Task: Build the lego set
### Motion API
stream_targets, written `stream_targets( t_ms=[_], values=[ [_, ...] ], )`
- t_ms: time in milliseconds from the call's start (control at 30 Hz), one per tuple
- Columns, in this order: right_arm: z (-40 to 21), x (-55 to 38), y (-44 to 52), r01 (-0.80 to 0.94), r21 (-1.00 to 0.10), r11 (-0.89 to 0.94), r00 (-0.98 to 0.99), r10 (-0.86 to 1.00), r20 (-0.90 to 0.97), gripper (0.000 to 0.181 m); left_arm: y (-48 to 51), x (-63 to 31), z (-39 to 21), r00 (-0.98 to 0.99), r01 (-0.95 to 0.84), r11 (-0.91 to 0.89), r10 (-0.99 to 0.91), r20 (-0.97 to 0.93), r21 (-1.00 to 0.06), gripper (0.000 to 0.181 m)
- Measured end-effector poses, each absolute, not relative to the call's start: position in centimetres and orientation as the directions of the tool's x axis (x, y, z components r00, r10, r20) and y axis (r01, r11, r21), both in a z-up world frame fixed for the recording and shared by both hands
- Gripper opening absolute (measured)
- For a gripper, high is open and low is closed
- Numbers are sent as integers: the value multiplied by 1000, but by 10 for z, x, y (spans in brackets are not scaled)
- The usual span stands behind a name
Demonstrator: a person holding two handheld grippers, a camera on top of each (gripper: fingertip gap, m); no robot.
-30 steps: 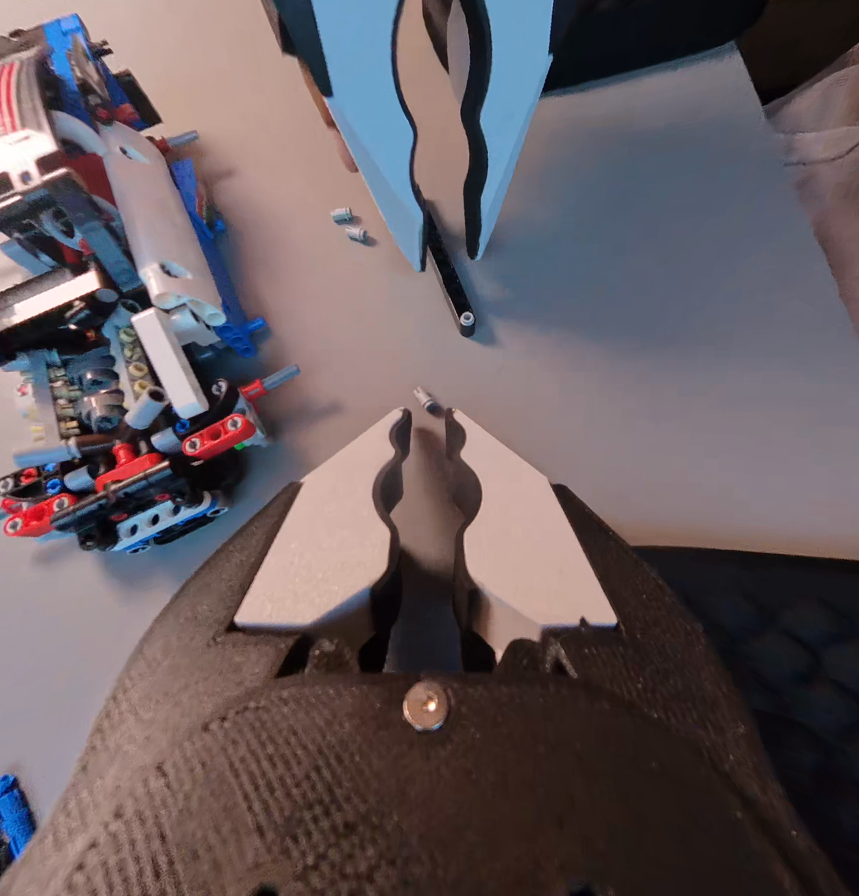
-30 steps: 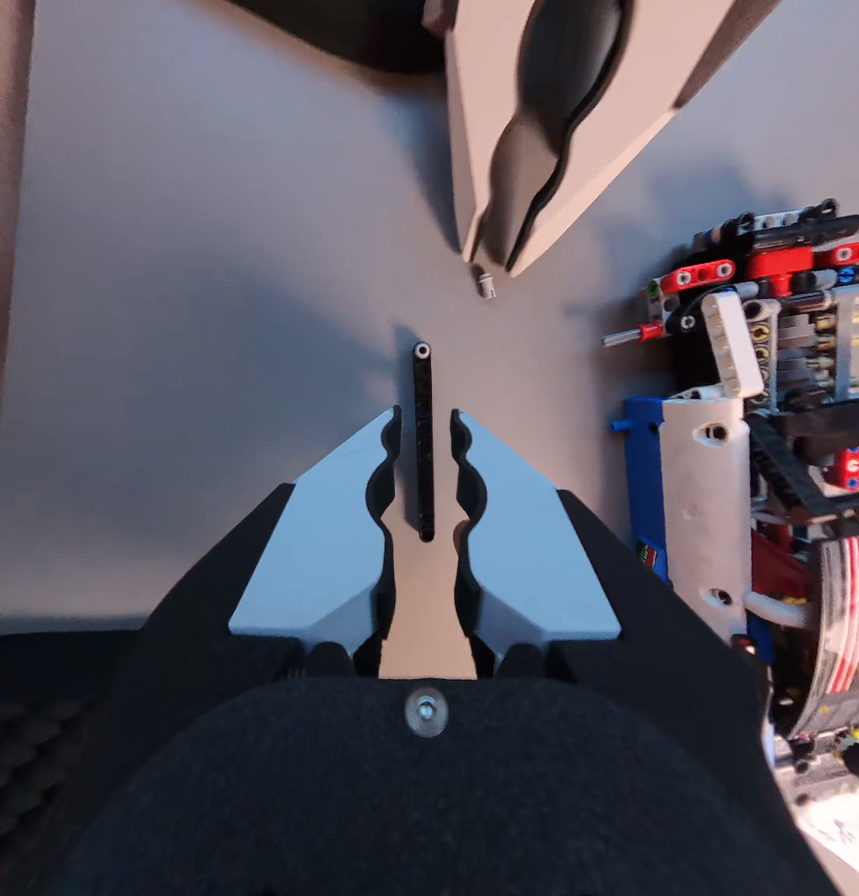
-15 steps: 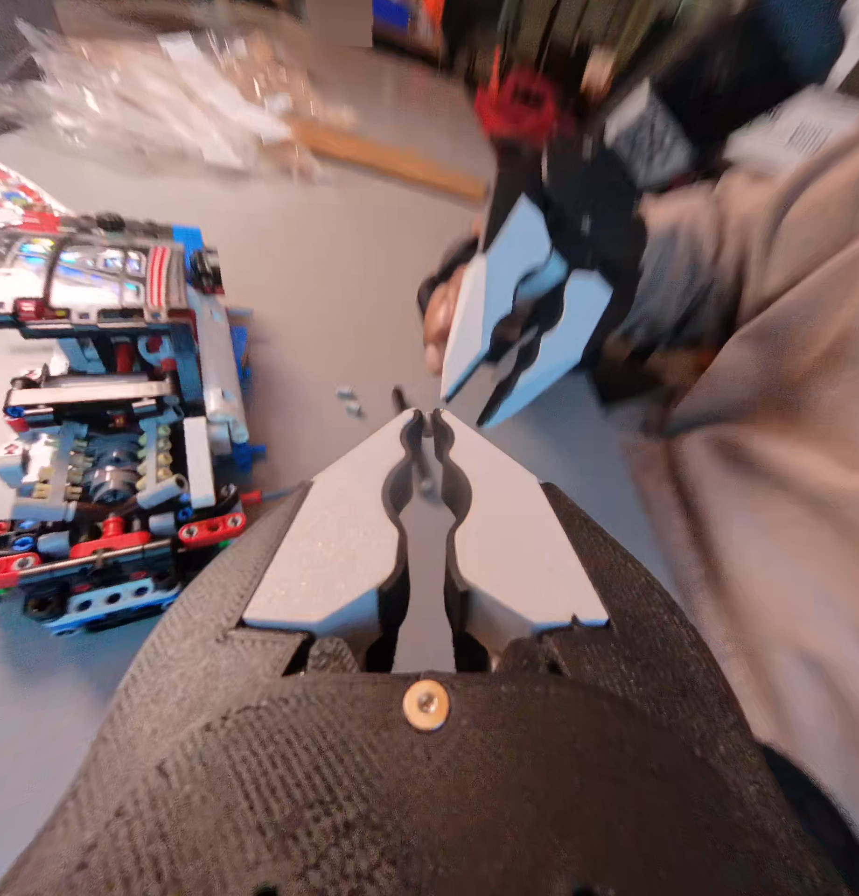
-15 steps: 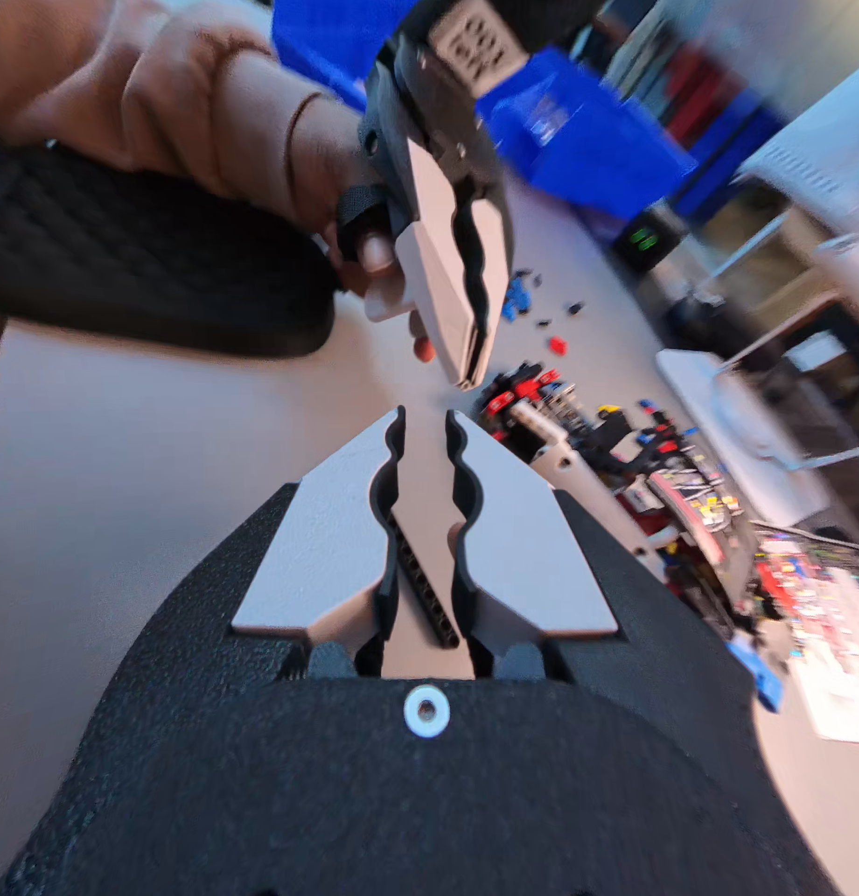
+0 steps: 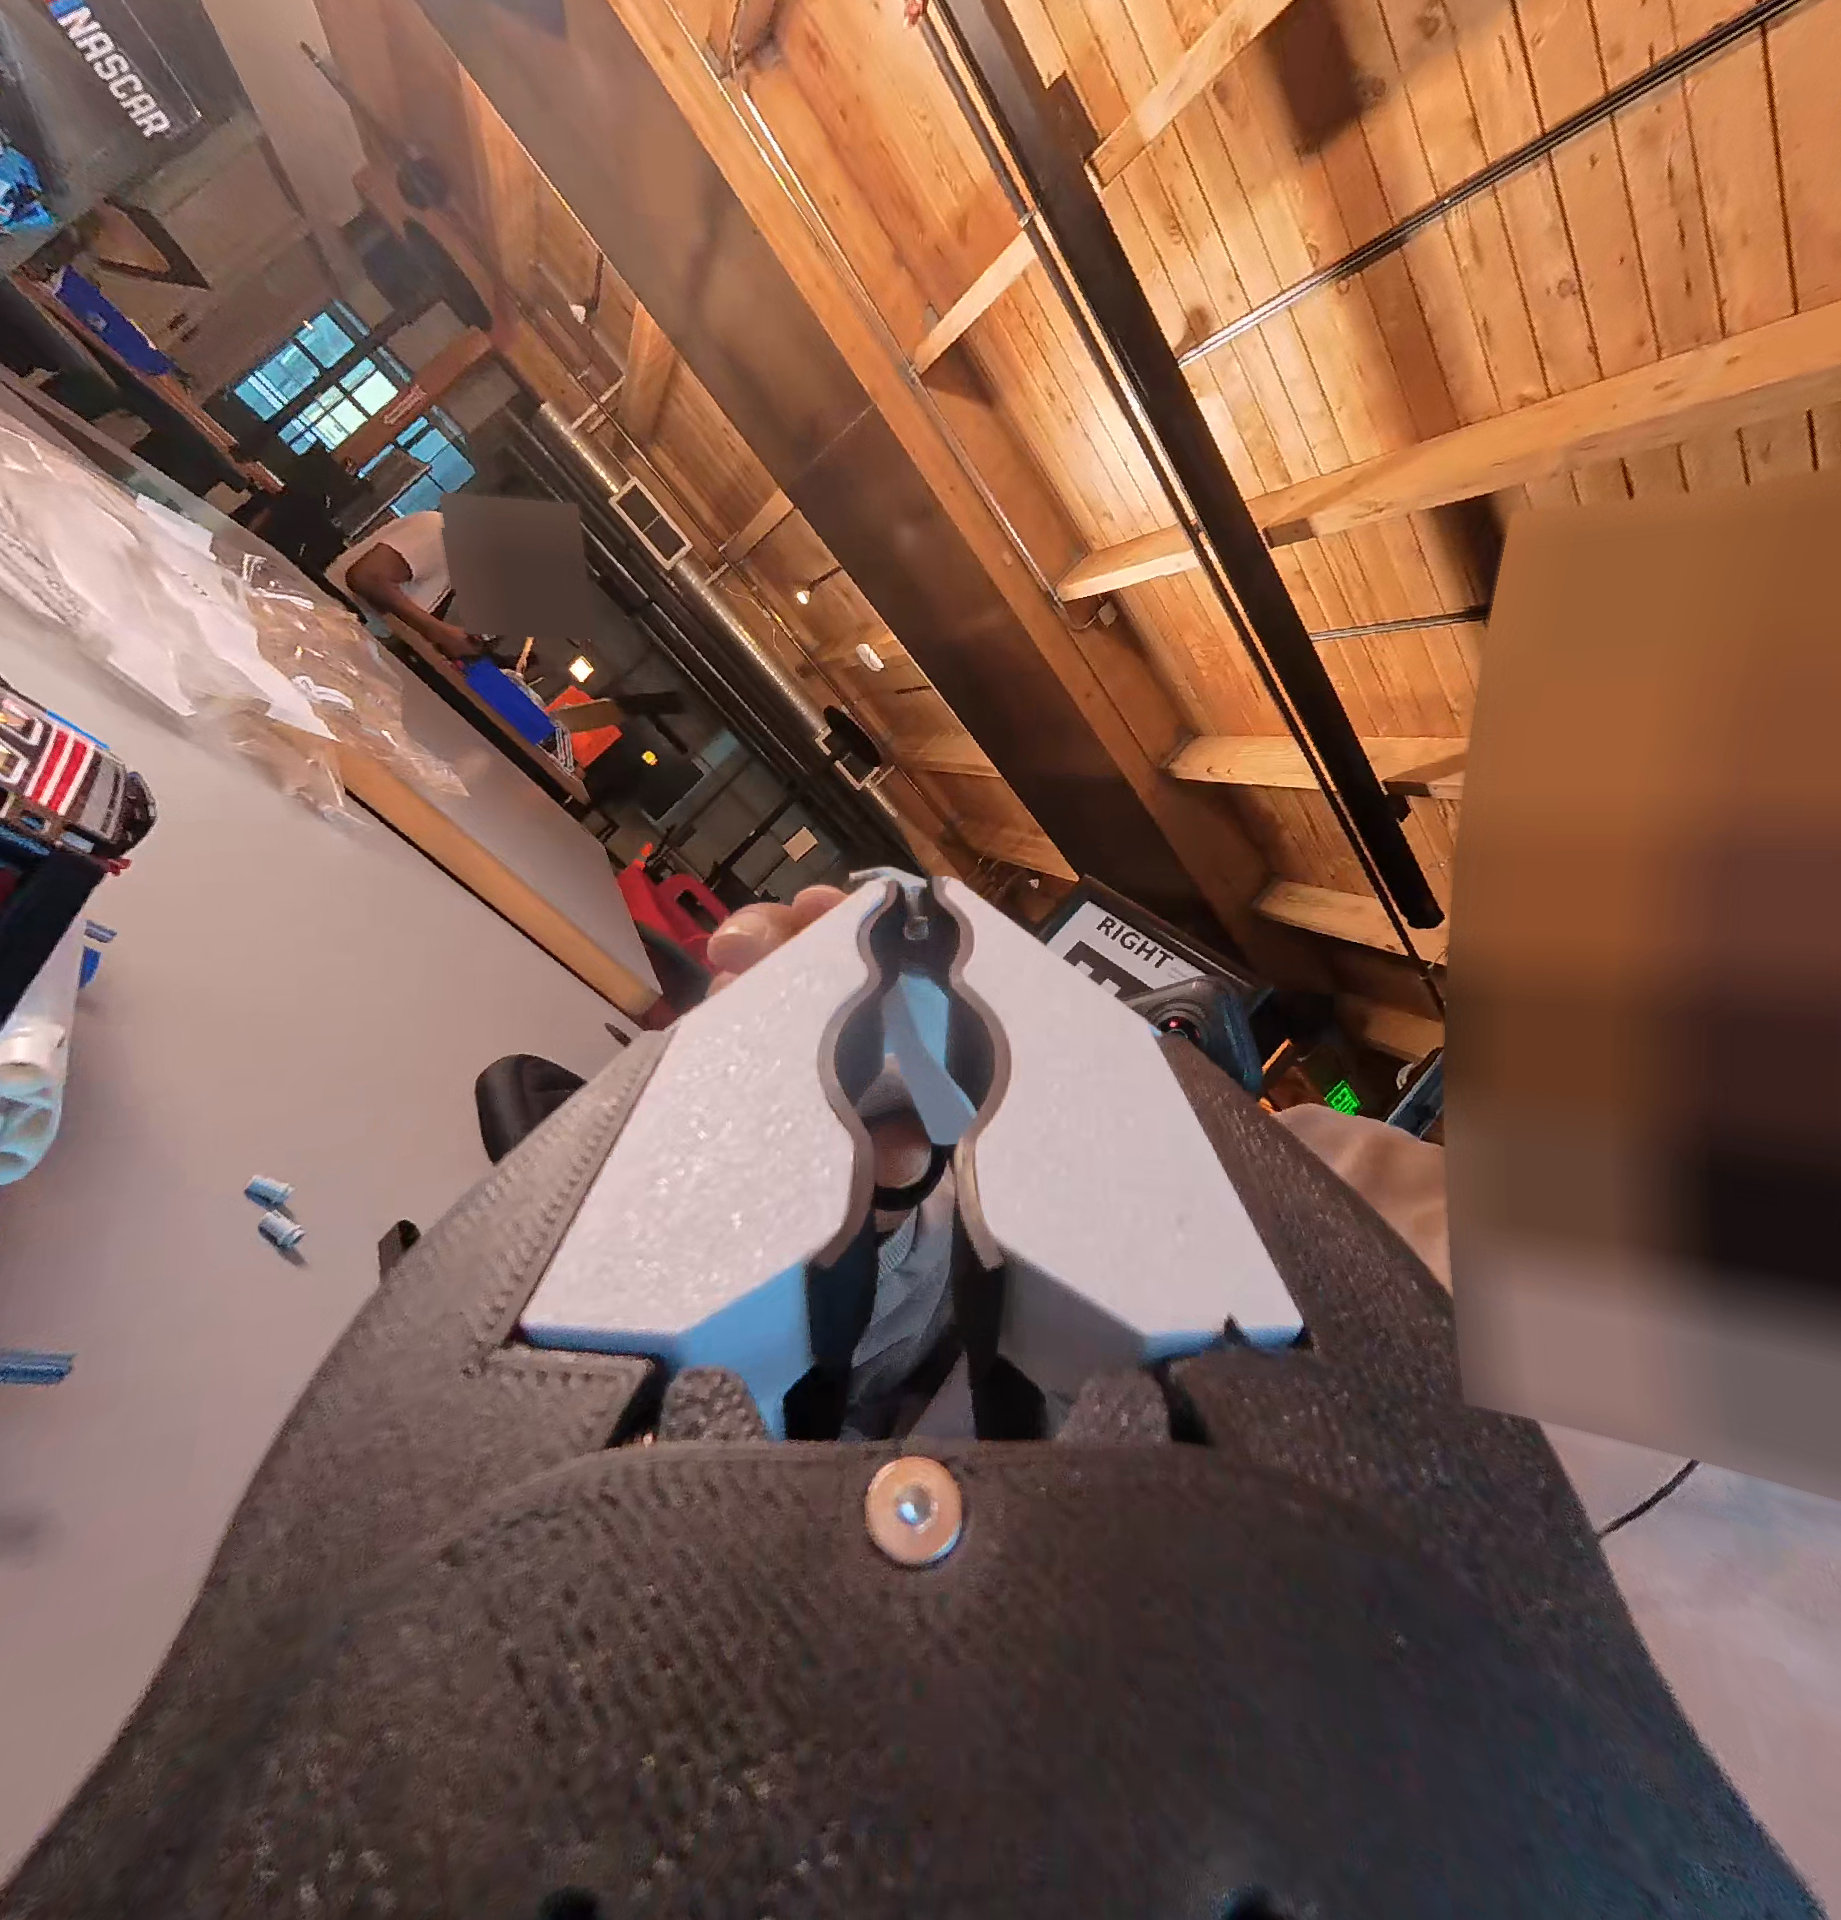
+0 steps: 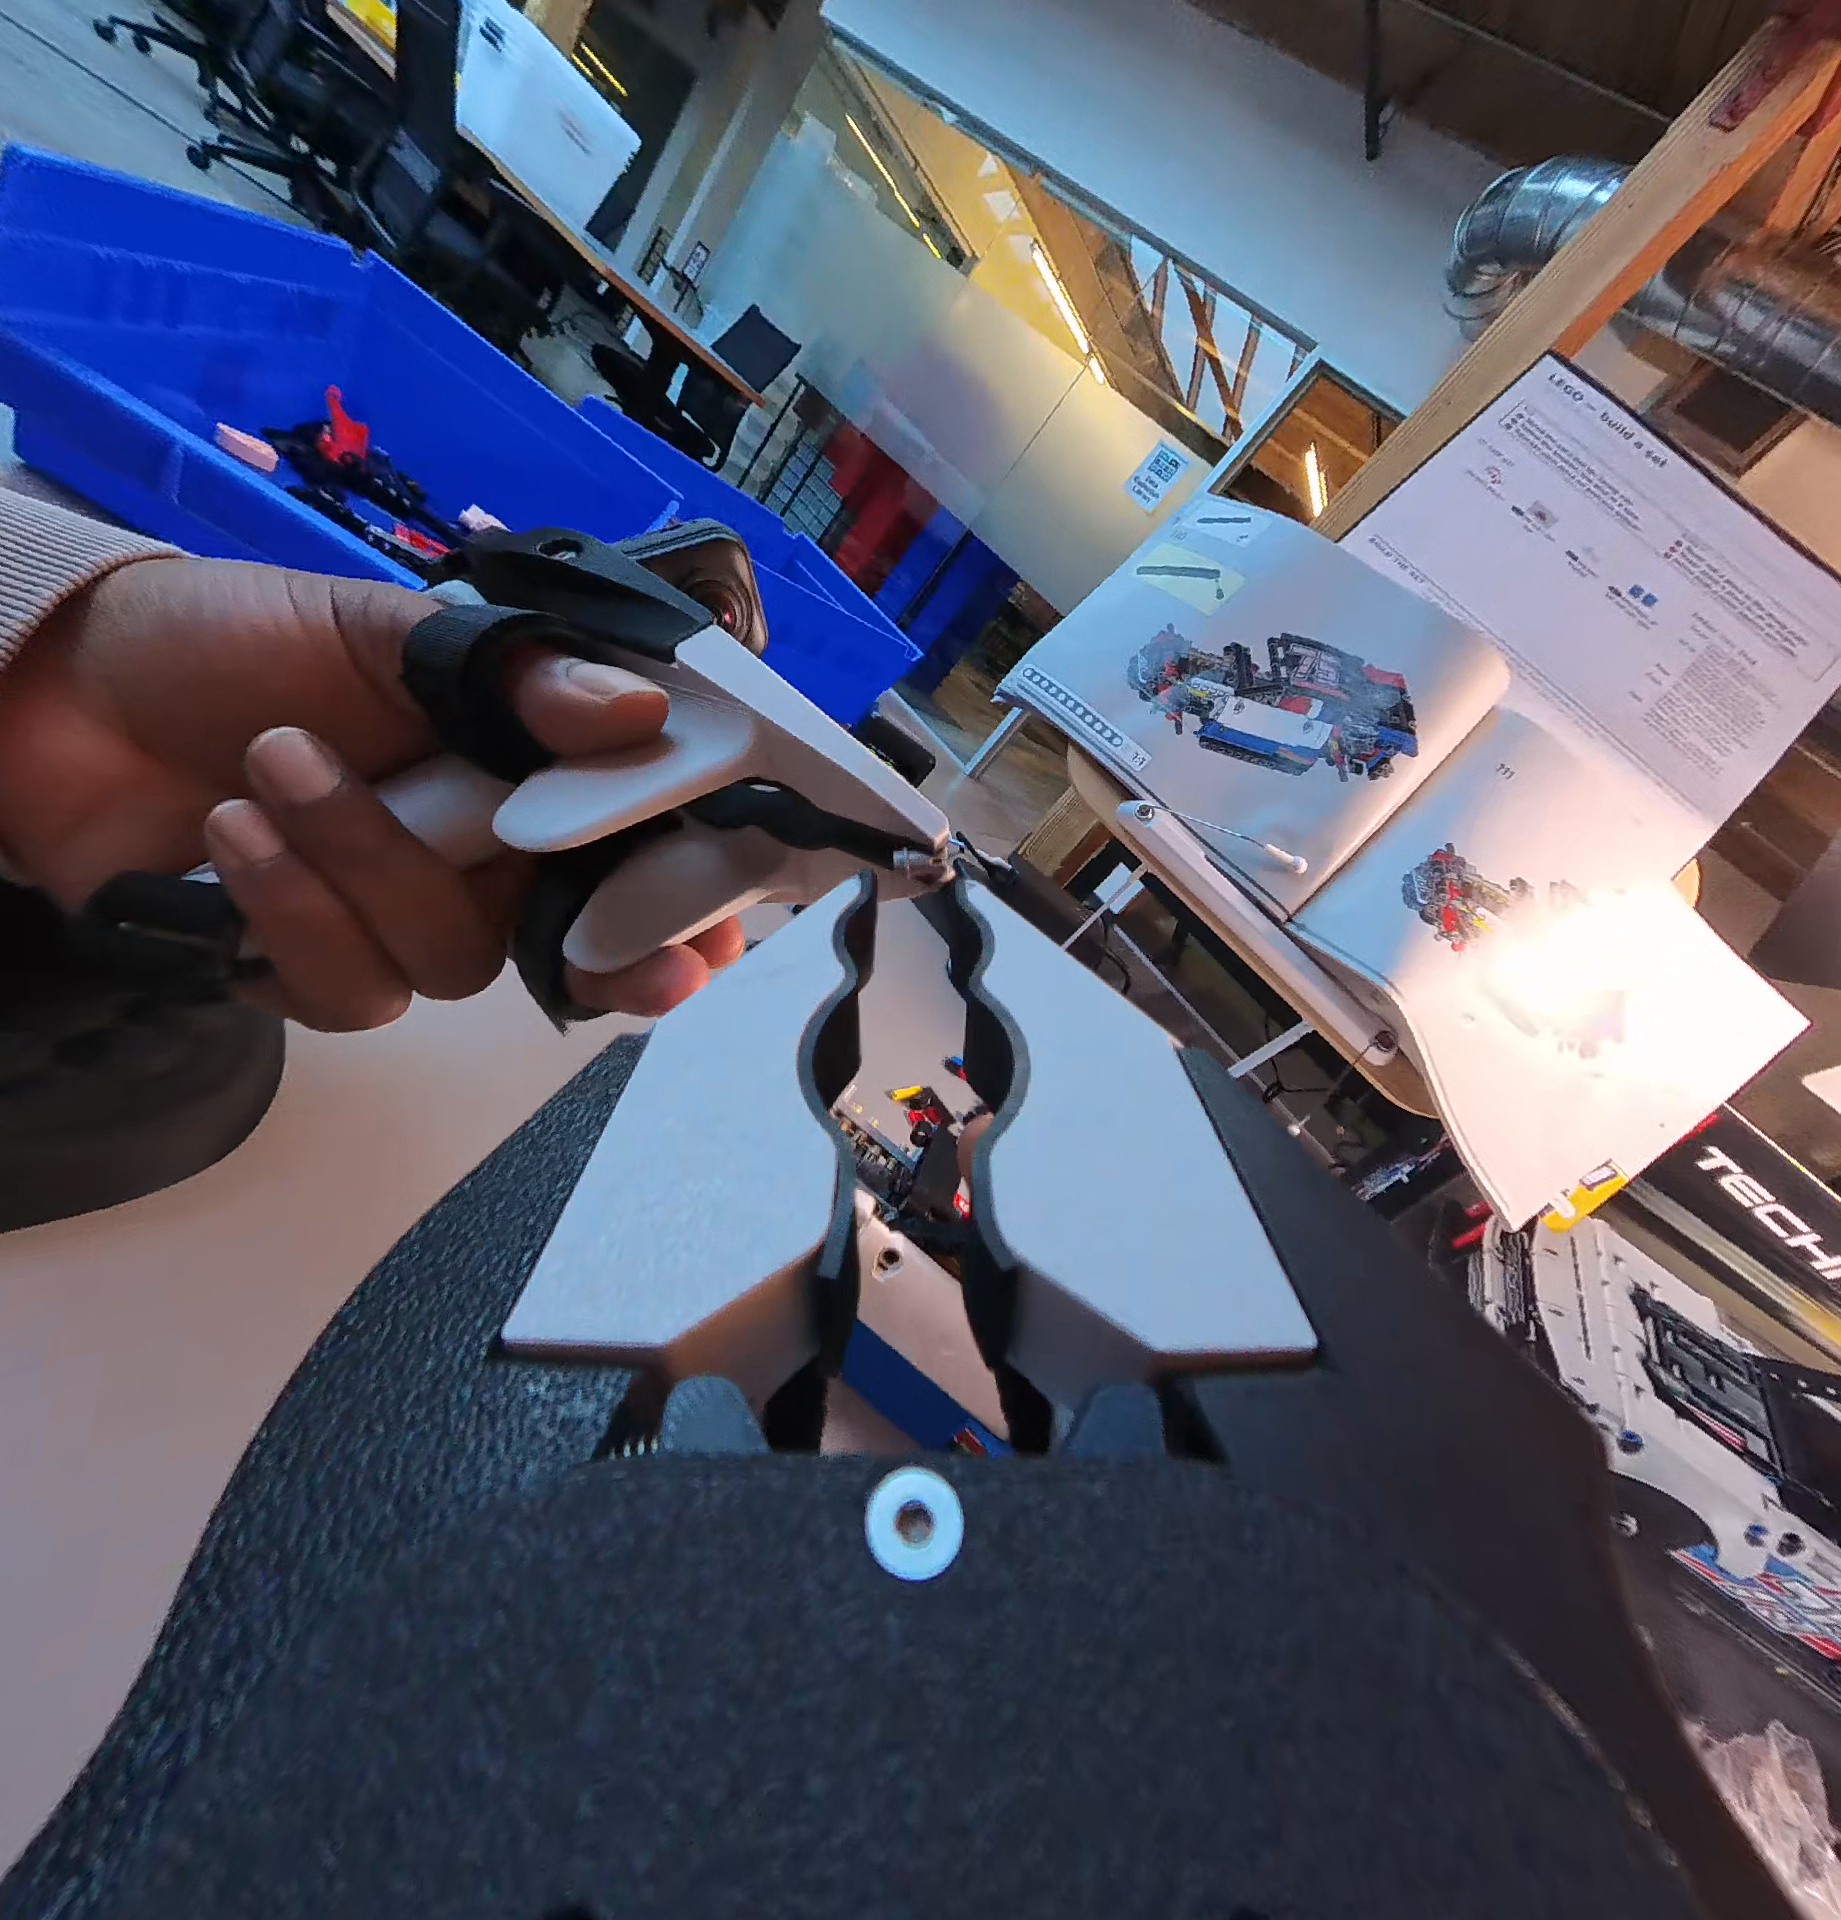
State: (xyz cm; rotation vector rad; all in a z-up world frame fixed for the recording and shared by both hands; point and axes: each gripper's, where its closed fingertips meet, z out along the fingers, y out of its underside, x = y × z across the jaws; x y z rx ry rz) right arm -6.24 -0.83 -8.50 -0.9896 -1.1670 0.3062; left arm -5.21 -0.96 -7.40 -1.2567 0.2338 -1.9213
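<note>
**While the left tongs [image 5: 916, 894] pinch a grey pin [image 5: 914, 925], a slip looms**

Closed almost fully, they hold the pin at their very tips, above the table [image 5: 324, 1039]. The right tongs [image 6: 914, 894] meet them, narrowly apart. Whether they clamp the dark piece [image 6: 983, 868] at their tips cannot be told. The Lego car [image 5: 48, 764] sits well to the left. Pushed off-axis, so shallow a pinch may let the pin twist or drop.

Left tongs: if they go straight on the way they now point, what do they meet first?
Probably the right tongs: the left tongs, shut on a small grey pin, point at their tips, almost touching; depth is unclear.
</note>
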Motion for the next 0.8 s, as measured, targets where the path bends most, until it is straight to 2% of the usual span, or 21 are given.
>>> stream_targets(
  t_ms=[233, 600, 800],
  values=[
    [-82, -64, -6, 314, -710, 630, 373, 606, 703, 7, -8, -54, -74, -155, 549, -634, -717, 679, -544, 3],
    [-96, -55, -7, 353, -644, 678, 8, 686, 727, 1, -6, -50, -86, -87, 512, -617, -730, 678, -598, 0],
    [-96, -57, -6, 342, -673, 656, 32, 708, 706, 2, -5, -51, -86, -76, 523, -607, -733, 676, -599, 0]
  ],
)
